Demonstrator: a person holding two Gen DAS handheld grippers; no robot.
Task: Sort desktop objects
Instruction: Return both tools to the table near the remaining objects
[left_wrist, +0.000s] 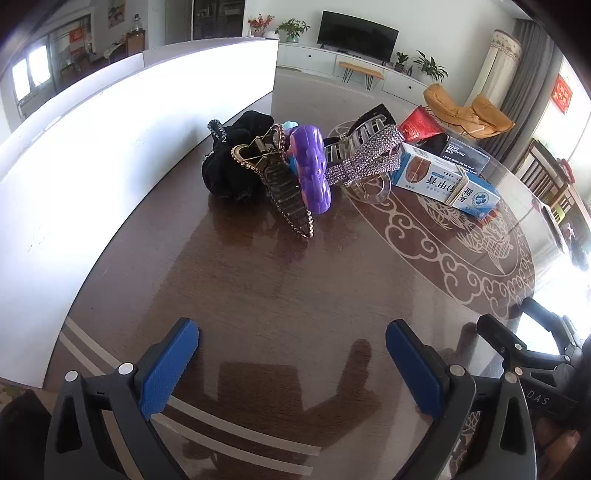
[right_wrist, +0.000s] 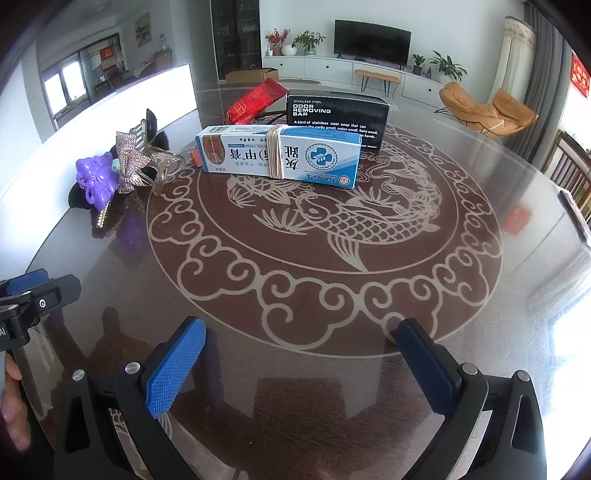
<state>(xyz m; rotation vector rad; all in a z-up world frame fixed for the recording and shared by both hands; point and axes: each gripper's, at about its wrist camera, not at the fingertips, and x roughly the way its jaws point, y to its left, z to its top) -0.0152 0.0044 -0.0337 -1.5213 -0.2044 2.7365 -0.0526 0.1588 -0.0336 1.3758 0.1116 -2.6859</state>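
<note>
Dark and shiny, the round brown worktop (right_wrist: 480, 295) has a pale fish and curly clouds drawn on it, with a living room behind. Low in the left wrist view, the left gripper (left_wrist: 291, 332) hangs over bare wood, its blue jaws wide apart with nothing between them. The right gripper (right_wrist: 301, 330) looks the same in its own view: jaws spread wide and holding nothing, just above the cloud border. Farther out from the left gripper sits a heap of hair things beside a white board (left_wrist: 110, 147) that stands on edge. A black scrunchie (left_wrist: 229, 173) is nearest the board, a dark clip with a gold edge (left_wrist: 284, 195) leans on it, then comes a purple clip (left_wrist: 310, 170), and a sparkly clip (left_wrist: 369, 155) lies across the far side. Out past the right gripper, near the fish's head, lies a blue and white box (right_wrist: 280, 155) with rubber bands round its middle. Just behind it stand a black box (right_wrist: 338, 114) with white words and a red packet (right_wrist: 251, 99).
</note>
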